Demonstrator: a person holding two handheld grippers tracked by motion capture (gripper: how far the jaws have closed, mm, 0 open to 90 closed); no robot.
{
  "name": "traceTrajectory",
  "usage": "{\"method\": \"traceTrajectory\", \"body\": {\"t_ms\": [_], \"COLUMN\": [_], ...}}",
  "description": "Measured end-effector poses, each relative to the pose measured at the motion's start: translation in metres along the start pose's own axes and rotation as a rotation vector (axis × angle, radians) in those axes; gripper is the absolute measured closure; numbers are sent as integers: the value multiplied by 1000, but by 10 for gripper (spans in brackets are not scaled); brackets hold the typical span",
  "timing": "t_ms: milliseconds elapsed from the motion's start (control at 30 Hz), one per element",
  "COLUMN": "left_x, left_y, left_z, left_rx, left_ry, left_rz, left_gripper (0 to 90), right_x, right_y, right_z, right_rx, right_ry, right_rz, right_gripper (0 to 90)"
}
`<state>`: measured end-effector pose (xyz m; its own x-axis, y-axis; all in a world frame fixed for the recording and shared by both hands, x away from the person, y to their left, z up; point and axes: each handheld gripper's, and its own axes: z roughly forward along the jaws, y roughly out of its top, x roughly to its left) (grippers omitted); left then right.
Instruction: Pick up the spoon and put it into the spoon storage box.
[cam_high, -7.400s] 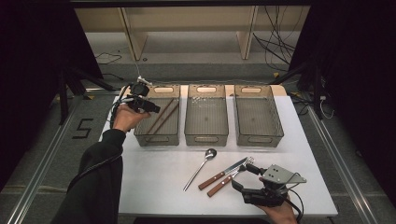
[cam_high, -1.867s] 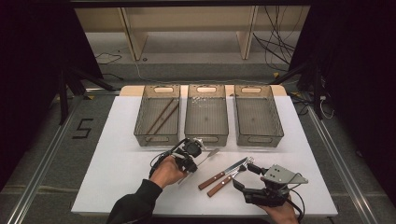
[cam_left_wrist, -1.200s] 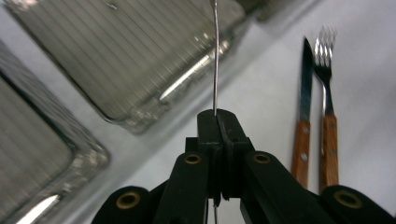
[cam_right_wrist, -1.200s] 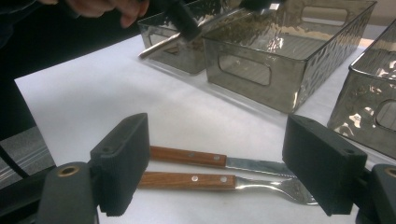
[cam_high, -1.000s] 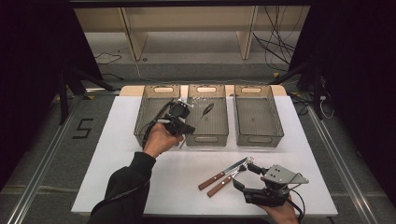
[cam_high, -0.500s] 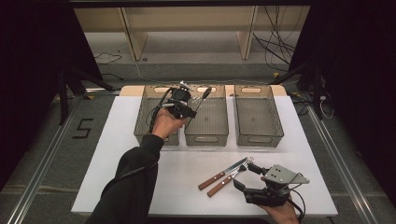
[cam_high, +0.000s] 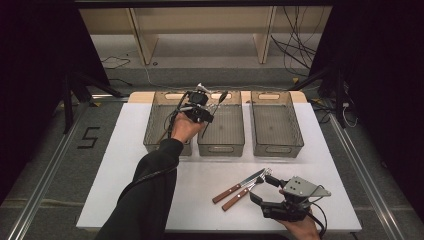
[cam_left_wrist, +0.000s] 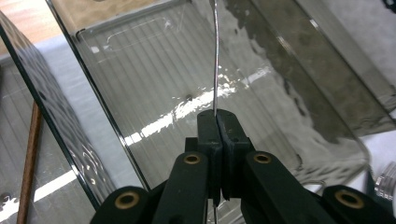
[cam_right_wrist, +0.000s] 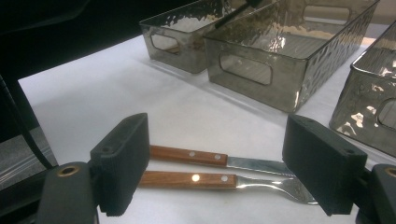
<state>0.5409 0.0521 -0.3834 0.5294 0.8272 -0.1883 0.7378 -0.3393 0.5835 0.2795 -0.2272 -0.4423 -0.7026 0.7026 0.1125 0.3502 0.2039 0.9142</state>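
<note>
My left gripper (cam_high: 199, 107) is shut on the thin handle of a metal spoon (cam_high: 220, 97). It holds the spoon above the far end of the middle smoked-plastic bin (cam_high: 221, 148). In the left gripper view the jaws (cam_left_wrist: 217, 122) pinch the spoon handle (cam_left_wrist: 215, 56) edge-on over the bin's ribbed floor. A wooden-handled knife (cam_high: 239, 184) and fork (cam_high: 244, 193) lie side by side on the white table. My right gripper (cam_high: 261, 188) stands open just at their metal ends. In the right gripper view, its pads (cam_right_wrist: 222, 140) straddle the knife (cam_right_wrist: 189, 155) and fork (cam_right_wrist: 191, 179) without touching them.
Three bins stand in a row at the back: the left bin (cam_high: 154, 144) with brown sticks (cam_left_wrist: 30, 154) in it, the middle one, and the right bin (cam_high: 277, 146). The white table (cam_high: 125, 150) ends close behind the right hand.
The left hand picked the spoon up from the table front and carried it away and rightwards over the middle bin. The right gripper, knife and fork have not moved.
</note>
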Motion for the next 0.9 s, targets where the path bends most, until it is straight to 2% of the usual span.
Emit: {"method": "traceTrajectory", "body": {"t_ms": [200,700,767,900], "left_x": [2,7,6,4], "left_y": [-3,-10,-10,-8], "left_z": [9,20,20,14], "left_rx": [10,22,23,5], "left_ry": [20,24,18,13], "left_rz": [-5,-20,-25,-24], "left_gripper": [886,873,810,741], "right_x": [0,0,0,0], "right_y": [0,0,0,0], "right_z": [0,0,0,-1], "right_rx": [-1,-1,-2,-2], "right_ry": [1,2,2,0], "right_rz": [2,1,1,2], "right_gripper": [239,239,239,239]}}
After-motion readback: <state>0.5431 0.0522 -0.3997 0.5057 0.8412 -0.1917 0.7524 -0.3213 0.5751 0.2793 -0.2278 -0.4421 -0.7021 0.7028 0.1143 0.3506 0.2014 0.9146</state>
